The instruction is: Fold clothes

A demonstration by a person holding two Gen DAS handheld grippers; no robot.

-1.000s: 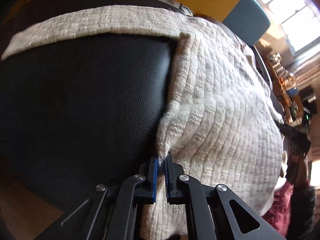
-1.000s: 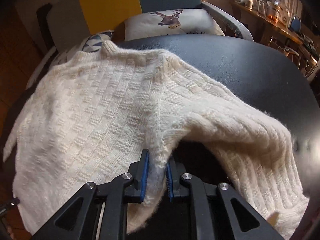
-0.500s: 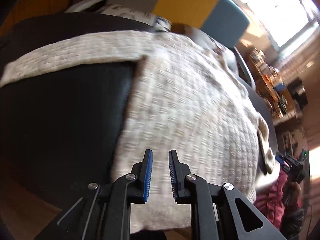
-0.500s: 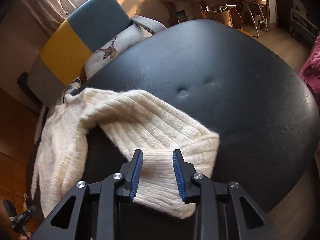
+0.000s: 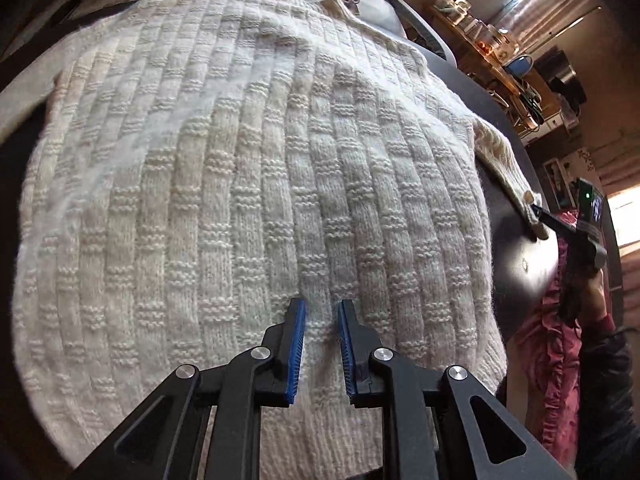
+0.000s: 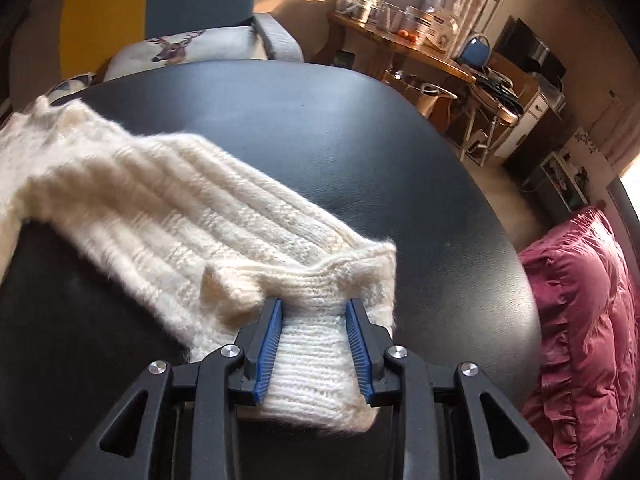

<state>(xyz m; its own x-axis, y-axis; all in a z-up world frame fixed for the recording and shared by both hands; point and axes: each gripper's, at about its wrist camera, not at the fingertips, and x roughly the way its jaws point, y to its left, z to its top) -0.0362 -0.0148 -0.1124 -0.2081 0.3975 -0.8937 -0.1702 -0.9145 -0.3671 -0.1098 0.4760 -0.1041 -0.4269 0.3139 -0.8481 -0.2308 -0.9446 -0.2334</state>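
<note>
A cream chunky-knit wool sweater [image 5: 248, 184] lies spread flat, body panel up, across a round black leather-look table top [image 6: 360, 132]. The left gripper [image 5: 319, 346] hovers low over the hem region at about 6 o'clock of the body panel, its blue-padded jaws parted with only knit showing between them, nothing pinched. In the right wrist view, the sweater's ribbed sleeve [image 6: 192, 216] runs from 10 o'clock down to the cuff at 6 o'clock, where the right gripper [image 6: 314, 332] straddles the cuff; the jaws stand wide and touch the cuff's sides, so whether they truly bite or merely bracket it I cannot tell. The step appears to be taking the sleeve to fold it across the body. To do it well, the jaws should close fully on both cuff layers before lifting, and the sleeve should then be carried toward 10 o'clock in a low arc. A pink ruffled fabric [image 6: 588, 320] sits off the table at 3 o'clock, clear of the work.
</note>
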